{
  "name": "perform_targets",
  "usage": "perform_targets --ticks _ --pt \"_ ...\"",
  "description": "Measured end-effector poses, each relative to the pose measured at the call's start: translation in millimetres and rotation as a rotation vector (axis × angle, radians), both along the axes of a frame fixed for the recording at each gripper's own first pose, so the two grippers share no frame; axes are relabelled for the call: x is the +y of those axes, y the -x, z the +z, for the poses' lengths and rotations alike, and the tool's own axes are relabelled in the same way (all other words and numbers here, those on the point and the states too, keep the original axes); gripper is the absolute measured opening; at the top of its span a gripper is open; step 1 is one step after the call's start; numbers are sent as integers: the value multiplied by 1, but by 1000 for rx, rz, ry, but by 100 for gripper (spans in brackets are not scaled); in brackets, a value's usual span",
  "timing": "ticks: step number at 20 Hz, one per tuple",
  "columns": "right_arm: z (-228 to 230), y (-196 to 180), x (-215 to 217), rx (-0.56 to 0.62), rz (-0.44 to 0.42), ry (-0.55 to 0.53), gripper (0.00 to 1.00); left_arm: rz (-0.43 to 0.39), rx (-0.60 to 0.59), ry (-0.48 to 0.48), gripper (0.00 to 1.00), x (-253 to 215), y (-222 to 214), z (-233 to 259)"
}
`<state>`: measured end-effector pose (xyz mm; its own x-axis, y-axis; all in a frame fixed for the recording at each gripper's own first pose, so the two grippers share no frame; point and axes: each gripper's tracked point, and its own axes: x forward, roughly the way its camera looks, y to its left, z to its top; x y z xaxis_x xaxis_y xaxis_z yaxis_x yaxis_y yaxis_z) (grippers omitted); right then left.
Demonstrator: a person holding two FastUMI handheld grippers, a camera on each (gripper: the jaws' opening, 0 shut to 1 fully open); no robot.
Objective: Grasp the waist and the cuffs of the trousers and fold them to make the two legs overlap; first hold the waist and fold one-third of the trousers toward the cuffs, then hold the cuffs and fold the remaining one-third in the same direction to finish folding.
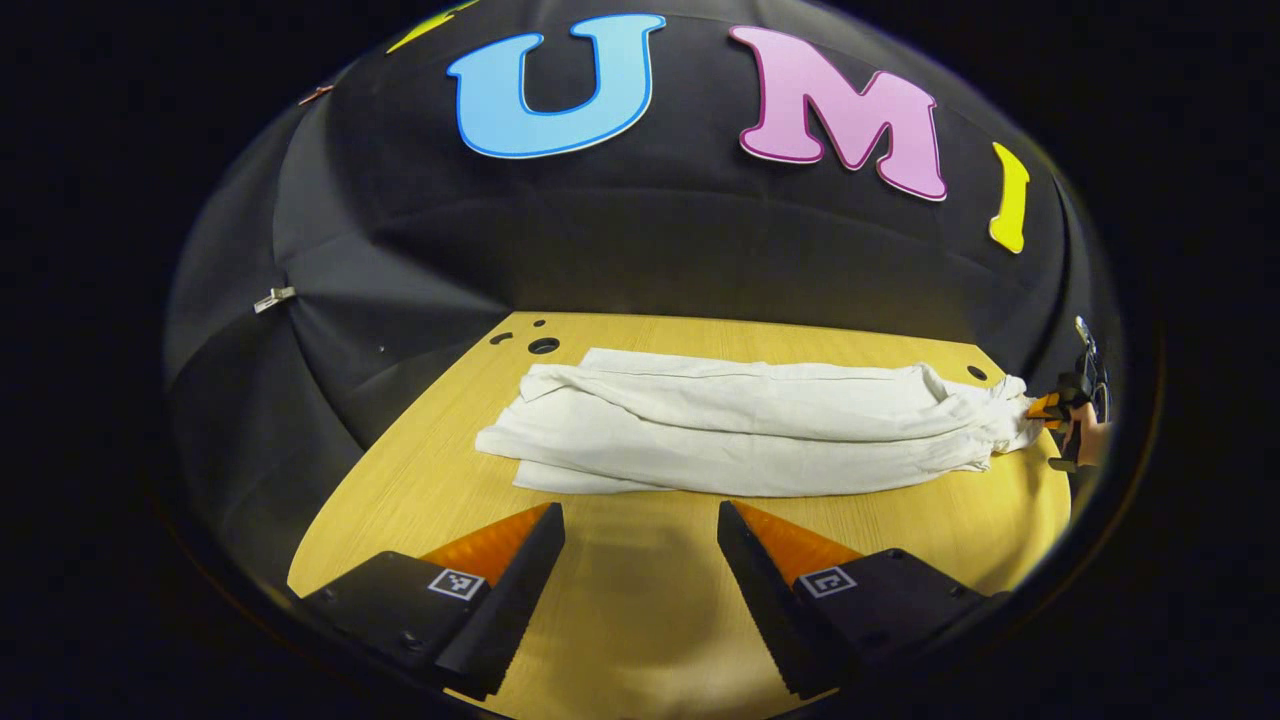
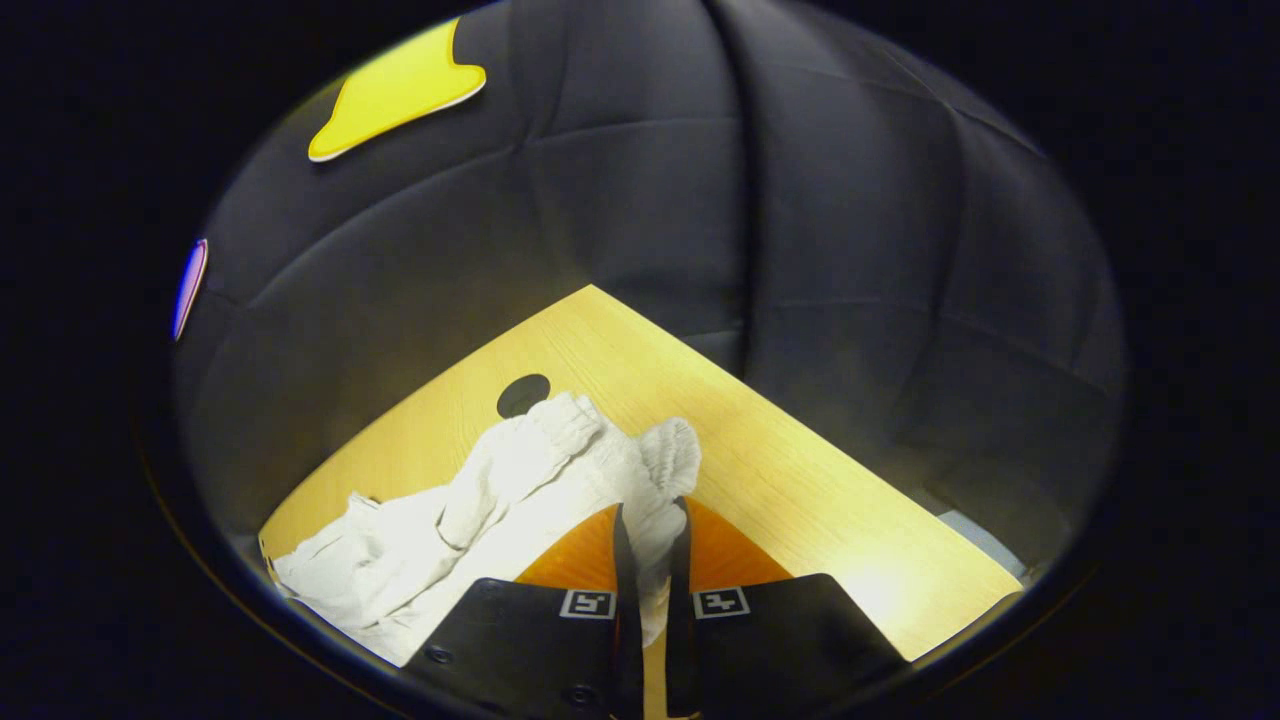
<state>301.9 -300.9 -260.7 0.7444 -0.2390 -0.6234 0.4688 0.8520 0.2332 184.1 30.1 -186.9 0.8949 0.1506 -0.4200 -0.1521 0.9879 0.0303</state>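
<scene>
The white, soft cotton-like trousers (image 1: 740, 430) lie lengthwise across the middle of the left gripper view, on the pale yellow wooden tabletop (image 1: 640, 600), with the two legs already stacked one on the other in long rumpled layers. Their flat end sits at the centre left of that frame; the gathered, elasticated end bunches at the right edge.

The left gripper (image 1: 640, 545) hangs at the bottom centre of its own view with its fingers spread wide and nothing between them, just short of the near long edge of the cloth. The right gripper (image 2: 650, 545), at the bottom centre of the right gripper view, has its fingers drawn close together with a fold of the ruched white fabric pinched between them. It also shows at the far right of the left gripper view, meeting the bunched end there (image 1: 1045, 408).

The cloth looks light, limp and thin, so it should sag and drag rather than hold a shape, and layers may slide apart if only the top one is caught. The ribbed, gathered hem looks thicker and likely gives the firmest bite. For the free gripper, the flat end at the centre left seems the place to pinch, taking all layers together near a corner.

A dark round hole (image 2: 523, 395) in the tabletop sits just beyond the gathered end.
</scene>
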Motion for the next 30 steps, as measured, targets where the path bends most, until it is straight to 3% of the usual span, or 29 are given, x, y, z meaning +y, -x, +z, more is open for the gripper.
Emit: perform_targets --ticks 6,12,18,26,30 --pt "57 5 17 -80 27 14 13 17 -17 36 98 0 5 7" --pt "143 -18 92 -244 98 -65 13 34 -66 35 98 16 30 35" --pt "179 -20 185 -311 199 -170 13 56 -72 132 98 27 48 33" --pt "140 5 332 -297 385 -222 13 60 -28 184 96 58 71 25" --pt "100 18 386 -244 442 -255 13 84 -6 194 96 75 86 17"
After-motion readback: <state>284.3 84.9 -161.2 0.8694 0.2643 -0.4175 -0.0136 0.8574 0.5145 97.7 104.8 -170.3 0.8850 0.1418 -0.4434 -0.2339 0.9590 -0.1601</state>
